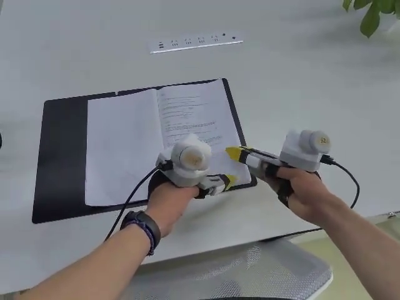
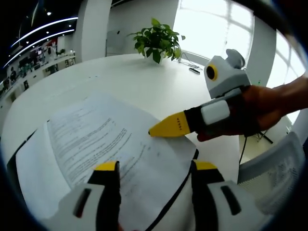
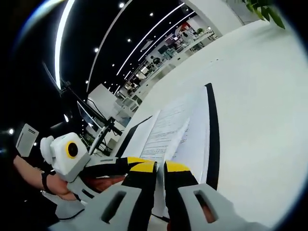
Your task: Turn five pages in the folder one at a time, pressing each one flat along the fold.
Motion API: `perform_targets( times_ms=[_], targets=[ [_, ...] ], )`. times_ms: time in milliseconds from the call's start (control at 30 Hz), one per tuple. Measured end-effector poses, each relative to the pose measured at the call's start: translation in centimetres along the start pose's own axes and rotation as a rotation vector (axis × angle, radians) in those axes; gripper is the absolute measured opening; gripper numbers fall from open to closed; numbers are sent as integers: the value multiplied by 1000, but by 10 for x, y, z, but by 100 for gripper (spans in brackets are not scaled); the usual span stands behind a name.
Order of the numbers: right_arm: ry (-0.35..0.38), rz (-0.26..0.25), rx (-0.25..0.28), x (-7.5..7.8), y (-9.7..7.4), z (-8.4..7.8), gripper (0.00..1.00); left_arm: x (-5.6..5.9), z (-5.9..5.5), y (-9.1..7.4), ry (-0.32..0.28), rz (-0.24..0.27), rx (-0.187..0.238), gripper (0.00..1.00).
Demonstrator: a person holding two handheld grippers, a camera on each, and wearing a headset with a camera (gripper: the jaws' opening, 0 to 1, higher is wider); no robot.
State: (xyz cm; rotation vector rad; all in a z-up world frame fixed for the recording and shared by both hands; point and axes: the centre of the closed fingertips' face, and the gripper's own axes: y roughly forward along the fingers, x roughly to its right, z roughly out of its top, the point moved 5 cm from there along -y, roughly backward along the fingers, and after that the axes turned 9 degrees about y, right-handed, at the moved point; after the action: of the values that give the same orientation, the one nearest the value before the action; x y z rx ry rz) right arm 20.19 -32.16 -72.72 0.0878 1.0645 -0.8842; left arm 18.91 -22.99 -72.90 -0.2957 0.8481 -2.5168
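Observation:
The open folder (image 1: 59, 156) lies on the white table, its black cover showing around the white pages (image 1: 122, 147). The right-hand printed page (image 1: 194, 115) (image 2: 91, 134) faces up. My right gripper (image 1: 234, 153) (image 3: 159, 167) reaches in from the right, its jaws shut on that page's outer edge, which lifts slightly (image 3: 185, 132). In the left gripper view it appears as one yellow wedge (image 2: 168, 127) on the paper. My left gripper (image 1: 225, 182) (image 2: 155, 166) hovers open over the page's near right corner, with nothing between its jaws.
A socket strip (image 1: 195, 42) is set into the table behind the folder. A potted plant (image 1: 369, 15) (image 2: 156, 41) stands at the far right. A mesh chair seat (image 1: 262, 269) sits below the table's near edge.

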Motion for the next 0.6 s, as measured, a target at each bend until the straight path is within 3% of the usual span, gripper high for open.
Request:
perform_targets(
  times_ms=[167, 600],
  targets=[
    [-12, 15, 1, -14, 7, -2, 0, -8, -3, -18, -15, 25, 16, 61],
    [-14, 71, 27, -52, 27, -4, 0, -34, -25, -73, -67, 112, 43, 62]
  ],
)
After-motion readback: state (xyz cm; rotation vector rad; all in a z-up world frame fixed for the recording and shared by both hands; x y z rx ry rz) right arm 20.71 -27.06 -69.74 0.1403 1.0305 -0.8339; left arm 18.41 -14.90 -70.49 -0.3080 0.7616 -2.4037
